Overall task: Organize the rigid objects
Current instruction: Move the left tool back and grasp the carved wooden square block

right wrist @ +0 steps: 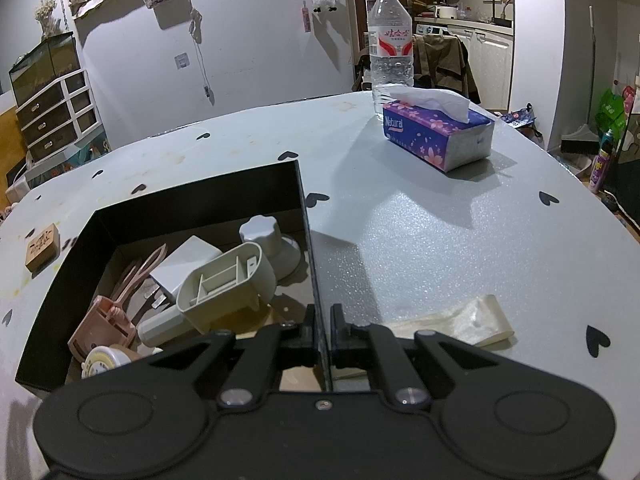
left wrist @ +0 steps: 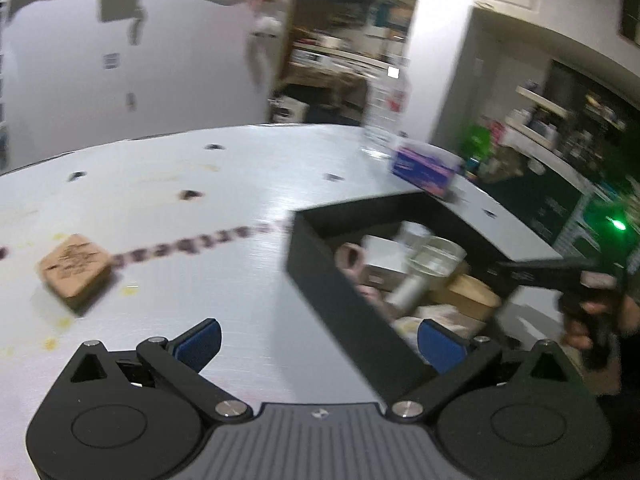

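A black open box (right wrist: 302, 200) sits on the pale table and holds several rigid items: a beige holder (right wrist: 228, 284), a white block (right wrist: 188, 258), a grey knob (right wrist: 264, 236) and pink tongs (right wrist: 138, 272). My right gripper (right wrist: 320, 326) is shut on the box's right wall. In the blurred left wrist view, the left gripper (left wrist: 320, 344) is open, its blue pads (left wrist: 200, 346) well apart. The black box's (left wrist: 332, 292) near wall runs between them. A small wooden block (left wrist: 76, 274) lies apart on the table to the left, also visible as the wooden block (right wrist: 42, 246) beyond the box.
A purple tissue pack (right wrist: 436, 136) and a water bottle (right wrist: 390, 44) stand at the table's far right. A crumpled clear wrapper (right wrist: 460, 320) lies just right of the box. A hand holding the right gripper (left wrist: 580, 300) is at the box's far side. The table edge curves around.
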The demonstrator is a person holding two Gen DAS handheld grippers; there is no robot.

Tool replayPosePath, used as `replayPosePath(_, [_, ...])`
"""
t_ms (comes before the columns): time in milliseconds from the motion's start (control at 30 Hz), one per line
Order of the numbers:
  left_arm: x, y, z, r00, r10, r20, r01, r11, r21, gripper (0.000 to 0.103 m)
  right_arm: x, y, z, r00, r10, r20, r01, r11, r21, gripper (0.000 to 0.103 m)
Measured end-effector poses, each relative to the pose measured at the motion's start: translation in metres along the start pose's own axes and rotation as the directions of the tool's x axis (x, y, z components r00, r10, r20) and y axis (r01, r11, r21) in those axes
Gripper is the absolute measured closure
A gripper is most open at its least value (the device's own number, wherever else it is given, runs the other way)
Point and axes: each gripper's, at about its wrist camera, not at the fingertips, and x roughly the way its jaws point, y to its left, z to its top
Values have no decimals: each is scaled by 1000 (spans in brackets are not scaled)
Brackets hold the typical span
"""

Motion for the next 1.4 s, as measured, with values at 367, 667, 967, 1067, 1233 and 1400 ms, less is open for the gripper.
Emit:
replayPosePath(367, [19,95,26,980,169,102,-167,986,-24,0,1,1,1,1000,-8,-5,8,1000,-5,97])
replayPosePath(667, [70,161,55,956,282,84,-289,954,81,0,3,2,3,1000,-24,-16,24,1000,-2,96])
replayPosePath(967, [79,198,40,983,184,4,-184,980,-75,2,8,3,5,999,-30,-26,30,1000,-2,96])
replayPosePath(1067, [70,192,33,987,163,-11,-163,984,-77,7,9,4,5,999,-31,-27,31,1000,-3,96])
replayPosePath(1233, [68,178,29,979,199,-49,-202,977,-69,11,9,3,4,999,-30,-28,30,1000,-2,96])
replayPosePath(1400, [81,174,39,944,321,-81,-329,933,-143,16,9,4,4,999,-32,-29,32,999,-1,96])
